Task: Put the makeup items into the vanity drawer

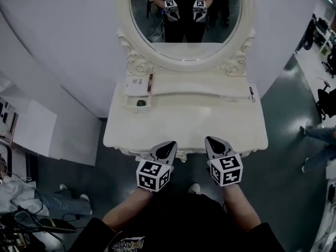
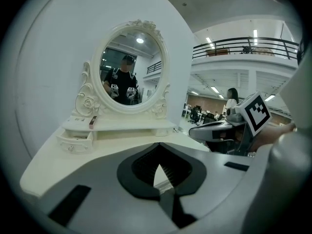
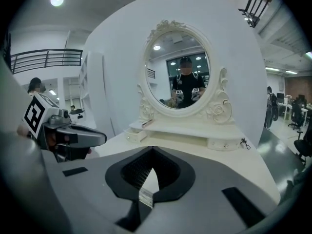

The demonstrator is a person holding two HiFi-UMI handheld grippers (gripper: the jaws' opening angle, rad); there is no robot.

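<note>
A cream vanity table [image 1: 184, 121] carries an oval mirror [image 1: 185, 14]. Its small left drawer [image 1: 138, 102] stands pulled out, with a dark round item [image 1: 140, 103] inside. On the shelf above lie a white card or box [image 1: 135, 84] and a brown lipstick-like stick [image 1: 150, 82]. The stick [image 2: 92, 122] and the open drawer [image 2: 74, 140] show far off in the left gripper view. My left gripper [image 1: 167, 149] and right gripper [image 1: 216, 146] hover over the table's front edge, both shut and holding nothing.
A small dark clip-like item [image 1: 252, 93] lies at the shelf's right end, next to the closed right drawer [image 3: 224, 143]. A curved white wall [image 1: 68, 46] backs the vanity. Grey floor lies on both sides, and a person's legs [image 1: 317, 135] show at the far right.
</note>
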